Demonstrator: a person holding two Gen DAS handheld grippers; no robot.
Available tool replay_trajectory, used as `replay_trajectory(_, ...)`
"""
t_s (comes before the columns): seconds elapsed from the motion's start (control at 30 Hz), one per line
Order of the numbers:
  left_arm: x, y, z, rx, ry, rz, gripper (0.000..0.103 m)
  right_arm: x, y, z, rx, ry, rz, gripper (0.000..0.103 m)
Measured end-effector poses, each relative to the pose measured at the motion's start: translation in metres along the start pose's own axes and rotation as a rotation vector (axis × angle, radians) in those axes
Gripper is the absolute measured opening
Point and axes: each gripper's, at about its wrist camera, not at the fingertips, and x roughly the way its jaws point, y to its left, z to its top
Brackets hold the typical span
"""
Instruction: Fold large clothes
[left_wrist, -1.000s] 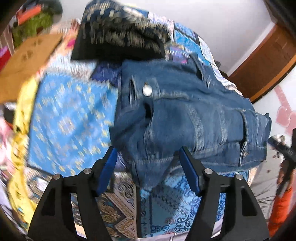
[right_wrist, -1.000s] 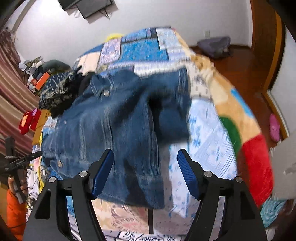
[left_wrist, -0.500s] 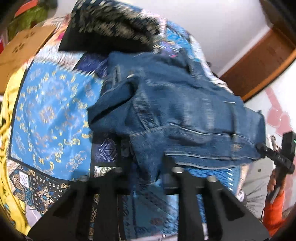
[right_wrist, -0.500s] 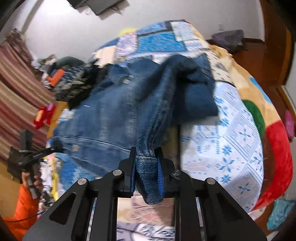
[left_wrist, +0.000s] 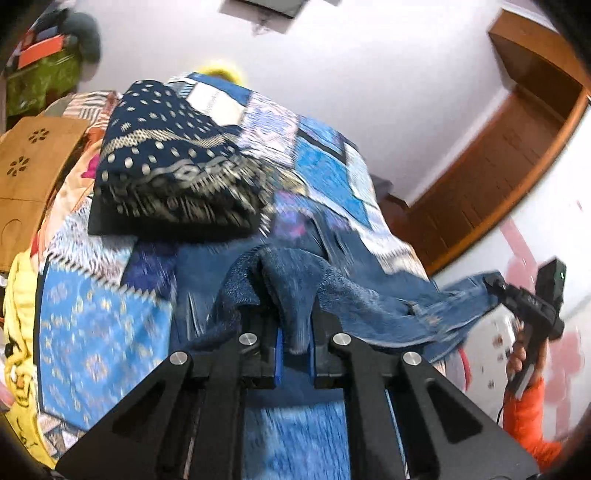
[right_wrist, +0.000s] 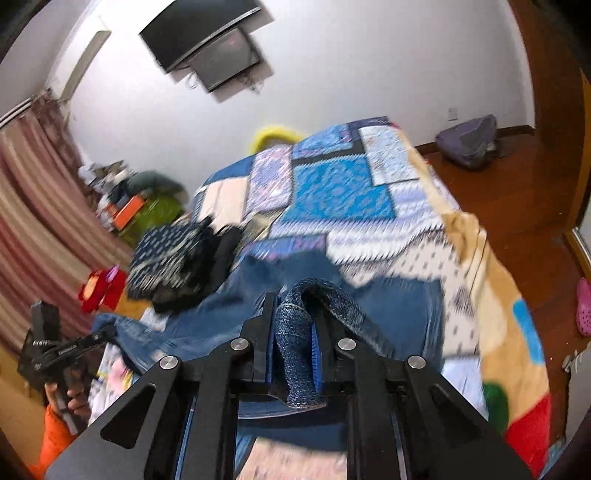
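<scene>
A blue denim garment (left_wrist: 373, 295) lies across the near part of a patchwork bedspread (left_wrist: 92, 332). My left gripper (left_wrist: 295, 325) is shut on a bunched fold of its near edge, lifted off the bed. My right gripper (right_wrist: 293, 332) is shut on another thick fold of the denim garment (right_wrist: 207, 325), also raised. The cloth stretches between the two grips. At the right edge of the left wrist view the right gripper (left_wrist: 495, 286) shows, pinching the denim. At the lower left of the right wrist view the left gripper (right_wrist: 109, 328) shows likewise.
A folded dark patterned cloth pile (left_wrist: 177, 170) sits on the bedspread (right_wrist: 340, 192) just behind the denim. A brown cardboard box (left_wrist: 29, 170) stands at the bed's left side. Wooden floor (right_wrist: 517, 184) with a grey bag (right_wrist: 469, 142) lies to the right.
Both grippers went from open around the denim's near edge to shut on it. Both then rose and tilted up, lifting the edge, so more wall shows.
</scene>
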Motion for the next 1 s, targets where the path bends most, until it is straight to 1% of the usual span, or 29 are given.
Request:
replay_trajectory(0.07,0.021,0.01,0.014,-0.02,0.001,0.021,0.008,0.02,-0.011,0.004,0.022,0.02,-0.025,0.013)
replay_trajectory(0.17,0.051,0.023,0.019,-0.048,0.035,0.056,0.008,0.058,-0.026,-0.002,0.03,0.089,-0.09,0.013)
replay_trajectory(0.23,0.072,0.027,0.017,-0.036,0.069,0.111,0.008,0.079,-0.035,-0.008,0.042,0.138,-0.128,0.014)
replay_trajectory(0.27,0.088,0.031,0.015,-0.023,0.103,0.153,0.008,0.086,-0.041,-0.011,0.053,0.16,-0.14,0.017)
replay_trajectory(0.3,0.097,0.033,0.011,-0.014,0.126,0.179,0.008,0.09,-0.046,-0.014,0.066,0.175,-0.152,0.017)
replay_trajectory(0.33,0.102,0.034,0.01,-0.005,0.137,0.196,0.009,0.092,-0.05,-0.017,0.082,0.185,-0.156,0.018)
replay_trajectory(0.37,0.107,0.035,0.007,0.02,0.146,0.241,0.009,0.093,-0.056,-0.015,0.102,0.196,-0.146,0.02)
replay_trajectory(0.43,0.109,0.034,0.005,0.057,0.157,0.272,0.009,0.091,-0.063,-0.011,0.141,0.223,-0.129,0.023)
replay_trajectory(0.5,0.106,0.033,0.006,0.078,0.161,0.272,0.009,0.082,-0.065,-0.008,0.151,0.225,-0.147,0.03)
replay_trajectory(0.53,0.103,0.031,0.005,0.089,0.161,0.271,0.01,0.076,-0.063,-0.006,0.138,0.213,-0.158,0.032)
replay_trajectory(0.57,0.097,0.028,0.006,0.106,0.157,0.275,0.011,0.072,-0.062,-0.004,0.125,0.201,-0.17,0.037)
replay_trajectory(0.6,0.091,0.024,0.006,0.121,0.147,0.28,0.012,0.06,-0.057,-0.002,0.096,0.171,-0.199,0.042)
replay_trajectory(0.63,0.086,0.021,0.007,0.132,0.138,0.285,0.013,0.052,-0.053,0.001,0.075,0.144,-0.219,0.044)
replay_trajectory(0.67,0.077,0.015,0.008,0.153,0.116,0.291,0.019,0.049,-0.05,0.002,0.059,0.127,-0.23,0.044)
replay_trajectory(0.7,0.069,0.01,0.008,0.166,0.096,0.289,0.029,0.038,-0.044,0.002,0.024,0.107,-0.238,0.044)
replay_trajectory(0.77,0.057,0.003,0.008,0.188,0.062,0.28,0.042,0.034,-0.036,0.002,-0.016,0.104,-0.234,0.044)
replay_trajectory(0.8,0.048,-0.003,0.006,0.207,0.038,0.272,0.046,0.029,-0.029,-0.002,-0.042,0.109,-0.22,0.044)
replay_trajectory(0.87,0.043,-0.012,0.002,0.234,0.038,0.264,0.048,0.029,-0.019,-0.009,-0.088,0.14,-0.207,0.044)
replay_trajectory(0.93,0.047,-0.019,-0.003,0.255,0.065,0.257,0.048,0.033,-0.01,-0.02,-0.135,0.179,-0.197,0.044)
replay_trajectory(1.0,0.054,-0.024,-0.015,0.278,0.112,0.248,0.048,0.041,-0.002,-0.031,-0.165,0.219,-0.175,0.044)
